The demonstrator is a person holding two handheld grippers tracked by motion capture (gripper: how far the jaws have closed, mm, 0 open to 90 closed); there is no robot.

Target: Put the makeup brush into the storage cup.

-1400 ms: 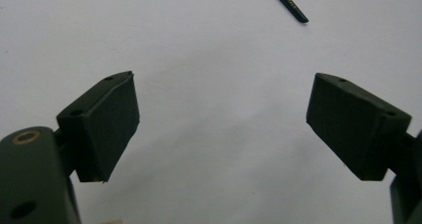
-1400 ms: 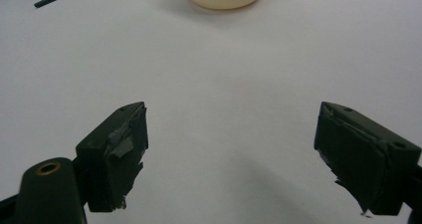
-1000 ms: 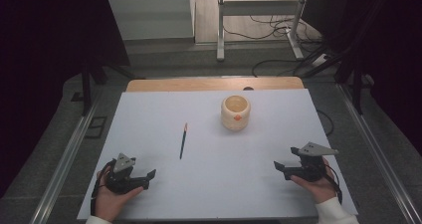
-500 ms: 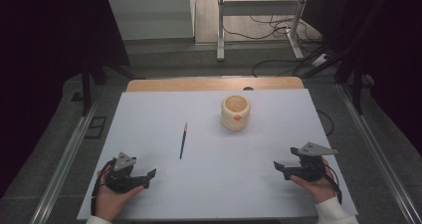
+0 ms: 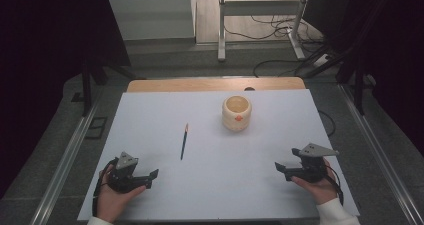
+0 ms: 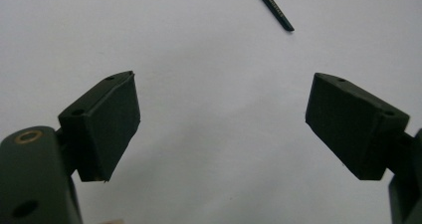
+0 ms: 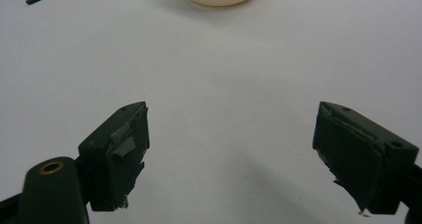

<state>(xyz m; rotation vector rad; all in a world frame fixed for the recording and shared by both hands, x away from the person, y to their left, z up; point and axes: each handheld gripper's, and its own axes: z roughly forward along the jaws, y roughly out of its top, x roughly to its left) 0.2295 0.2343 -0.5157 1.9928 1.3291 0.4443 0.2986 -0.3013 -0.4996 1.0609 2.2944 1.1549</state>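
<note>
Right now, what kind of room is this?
Probably a lab or workshop: a white table on bare floor, loose cables behind it, and a metal stand. A pencil and cup sit ready.

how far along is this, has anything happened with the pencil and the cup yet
Nothing looks done: the pencil lies flat on the white table, apart from the upright cup. Nothing is in hand; the left gripper and right gripper rest open near the front edge. Whatever is to be done with the pencil remains.

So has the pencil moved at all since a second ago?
No. In the high view the pencil lies at the same spot and angle left of the cup, and apart from both open tongs.
</note>
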